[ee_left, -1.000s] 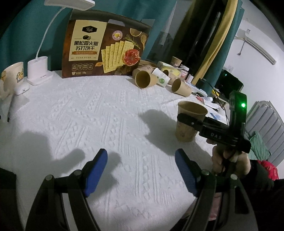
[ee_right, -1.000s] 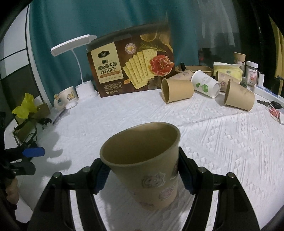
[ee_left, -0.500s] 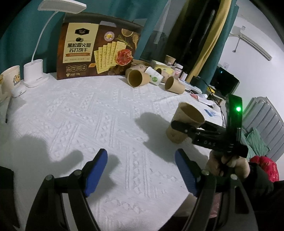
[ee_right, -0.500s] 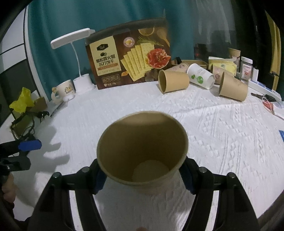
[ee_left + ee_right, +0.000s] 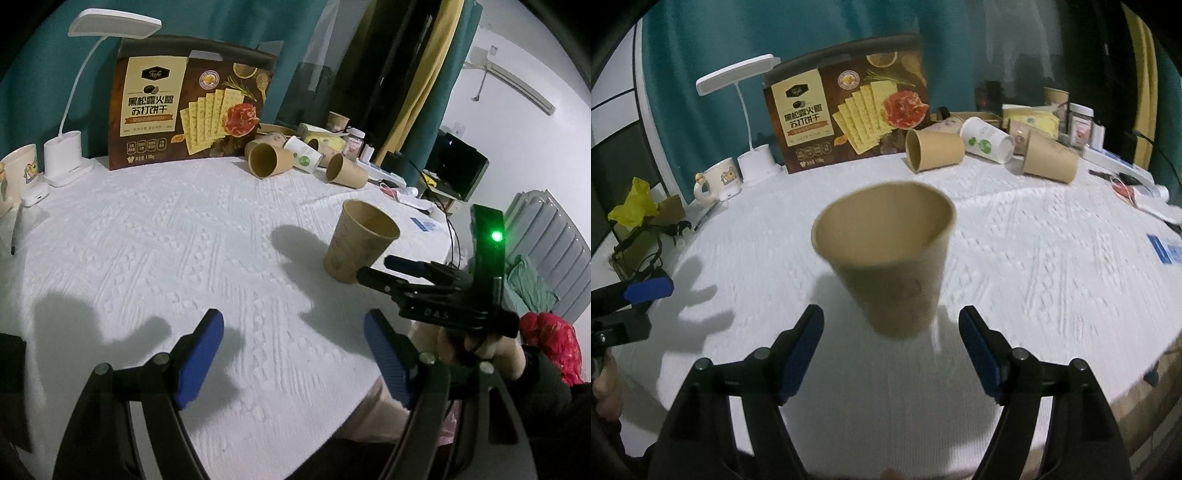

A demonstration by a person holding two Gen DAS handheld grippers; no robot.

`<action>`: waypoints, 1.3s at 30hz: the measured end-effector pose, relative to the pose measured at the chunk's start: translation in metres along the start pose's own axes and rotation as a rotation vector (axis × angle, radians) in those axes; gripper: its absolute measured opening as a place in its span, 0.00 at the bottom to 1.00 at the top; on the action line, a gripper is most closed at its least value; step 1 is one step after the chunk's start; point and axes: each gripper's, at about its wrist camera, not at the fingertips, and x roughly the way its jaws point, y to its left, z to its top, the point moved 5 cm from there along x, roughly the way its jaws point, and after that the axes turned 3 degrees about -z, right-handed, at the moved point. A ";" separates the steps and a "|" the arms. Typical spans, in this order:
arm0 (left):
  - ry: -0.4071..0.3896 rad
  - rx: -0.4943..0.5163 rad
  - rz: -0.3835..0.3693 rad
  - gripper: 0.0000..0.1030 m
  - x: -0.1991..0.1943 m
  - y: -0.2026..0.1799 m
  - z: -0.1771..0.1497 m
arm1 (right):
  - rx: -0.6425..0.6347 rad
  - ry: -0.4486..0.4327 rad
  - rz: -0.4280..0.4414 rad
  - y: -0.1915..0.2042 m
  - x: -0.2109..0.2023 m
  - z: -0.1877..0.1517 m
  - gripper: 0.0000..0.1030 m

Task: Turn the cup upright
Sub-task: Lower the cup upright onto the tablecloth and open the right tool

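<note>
Cup upright on the white textured counter, mouth up, and that is where we find it: standing free, brown paper, a faint print on its side. We take the cup as our landmark. Just short of it sits our right gripper, whose jaws have just been opening; the blue pads stand apart on either side of the cup's base without touching it, and the cup is ahead of them rather than between them. From the left wrist view we see the same cup with the right gripper just beside its foot, a green light glowing on the gripper's body and a hand beneath it. Our left gripper hovers well apart from the cup, jaws apart with nothing between them, over bare counter. Far behind the cup, three more brown cups and a white one lie on their sides in front of a large cracker box. Beside that box stand a white desk lamp and a mug.
</note>
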 end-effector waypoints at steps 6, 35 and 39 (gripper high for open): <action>0.011 0.021 -0.006 0.76 -0.003 -0.009 -0.006 | 0.056 -0.006 -0.031 -0.008 -0.023 -0.017 0.71; -0.357 0.260 0.000 0.96 -0.064 -0.097 0.074 | 0.190 -0.367 -0.267 -0.042 -0.234 0.024 0.72; -0.429 0.288 -0.009 1.00 -0.083 -0.110 0.083 | 0.180 -0.447 -0.274 -0.033 -0.263 0.033 0.73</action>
